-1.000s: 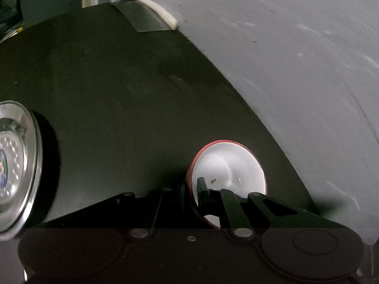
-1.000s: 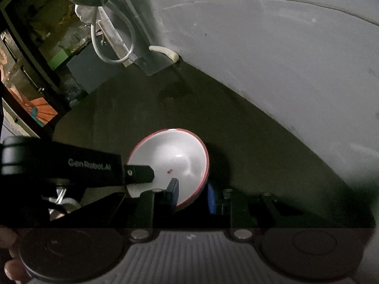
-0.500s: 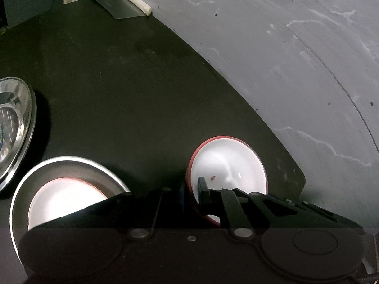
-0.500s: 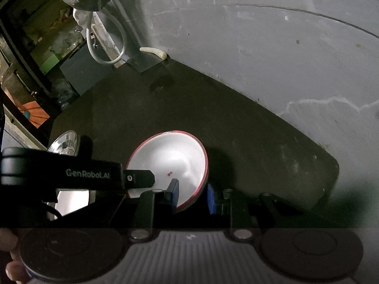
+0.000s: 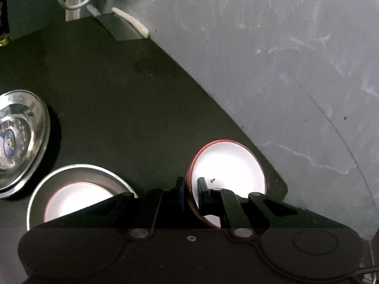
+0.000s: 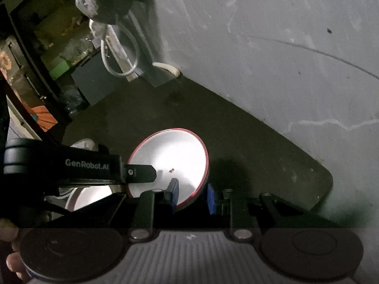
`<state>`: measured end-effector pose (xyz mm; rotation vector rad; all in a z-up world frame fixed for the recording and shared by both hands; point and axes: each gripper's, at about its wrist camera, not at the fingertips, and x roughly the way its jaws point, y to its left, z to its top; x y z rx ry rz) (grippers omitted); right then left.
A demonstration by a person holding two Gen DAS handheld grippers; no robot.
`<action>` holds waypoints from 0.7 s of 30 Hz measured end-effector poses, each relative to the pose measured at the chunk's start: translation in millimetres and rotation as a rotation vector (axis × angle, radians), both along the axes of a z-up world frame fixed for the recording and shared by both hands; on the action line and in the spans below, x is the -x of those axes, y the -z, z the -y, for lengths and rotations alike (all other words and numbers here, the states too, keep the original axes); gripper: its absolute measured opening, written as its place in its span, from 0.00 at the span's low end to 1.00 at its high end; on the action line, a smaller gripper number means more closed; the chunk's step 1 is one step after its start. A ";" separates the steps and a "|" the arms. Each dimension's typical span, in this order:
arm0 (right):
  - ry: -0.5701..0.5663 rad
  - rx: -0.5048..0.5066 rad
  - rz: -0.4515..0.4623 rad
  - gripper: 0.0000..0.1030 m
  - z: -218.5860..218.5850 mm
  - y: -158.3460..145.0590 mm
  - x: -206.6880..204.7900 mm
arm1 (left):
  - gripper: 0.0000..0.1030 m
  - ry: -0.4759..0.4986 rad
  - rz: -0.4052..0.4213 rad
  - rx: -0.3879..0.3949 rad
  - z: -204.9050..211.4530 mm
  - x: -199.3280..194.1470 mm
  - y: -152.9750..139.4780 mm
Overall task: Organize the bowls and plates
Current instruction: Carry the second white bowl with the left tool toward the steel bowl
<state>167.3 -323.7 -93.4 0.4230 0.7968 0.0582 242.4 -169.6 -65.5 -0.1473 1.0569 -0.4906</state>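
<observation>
Two tools share one red-rimmed white bowl point(image 5: 228, 165): the left tool point(image 5: 189, 189) pinches its near rim, one finger inside and one outside, and the right tool point(image 6: 191, 195) straddles the opposite edge, seemingly clamped, carrying it above the dark tabletop point(image 5: 118, 90). Just left, a second red-rimmed bowl point(image 5: 75, 197) already sits nested in a steel plate point(image 5: 78, 166); the carried bowl likely belongs on it. Farther left lies a shiny steel plate point(image 5: 21, 137), apart and not yet stacked. Roughly midway, I'd judge.
</observation>
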 end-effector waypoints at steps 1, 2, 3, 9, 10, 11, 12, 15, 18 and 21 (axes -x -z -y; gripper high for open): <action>-0.007 -0.001 0.009 0.27 -1.2 -2.3 -0.1 | 0.10 -0.009 0.006 0.005 -2.5 0.3 -2.5; -0.013 -0.001 0.015 0.27 -2.1 -4.1 -0.7 | 0.10 -0.016 0.009 0.008 -4.4 0.7 -4.7; -0.021 -0.001 0.022 0.27 -3.7 -6.2 -1.3 | 0.10 -0.023 0.011 0.009 -6.5 0.9 -6.4; -0.083 -0.010 0.056 0.27 -16.7 -20.7 -7.6 | 0.10 -0.089 0.023 0.024 -29.7 4.0 -17.2; -0.095 -0.011 0.062 0.27 -19.2 -23.5 -9.2 | 0.10 -0.101 0.025 0.027 -34.4 4.2 -19.2; -0.108 -0.012 0.069 0.27 -22.5 -26.0 -11.1 | 0.10 -0.113 0.028 0.028 -39.9 4.9 -21.5; -0.123 -0.014 0.076 0.27 -26.1 -28.4 -13.2 | 0.10 -0.127 0.032 0.027 -44.6 5.0 -23.5; -0.167 -0.018 0.091 0.27 -37.8 -33.4 -20.2 | 0.10 -0.170 0.038 0.017 -59.8 6.2 -28.9; -0.211 -0.023 0.095 0.27 -49.3 -35.5 -26.3 | 0.10 -0.210 0.041 0.009 -73.7 9.4 -31.7; -0.252 -0.029 0.092 0.27 -61.3 -35.8 -31.7 | 0.10 -0.246 0.037 0.000 -86.4 10.2 -30.6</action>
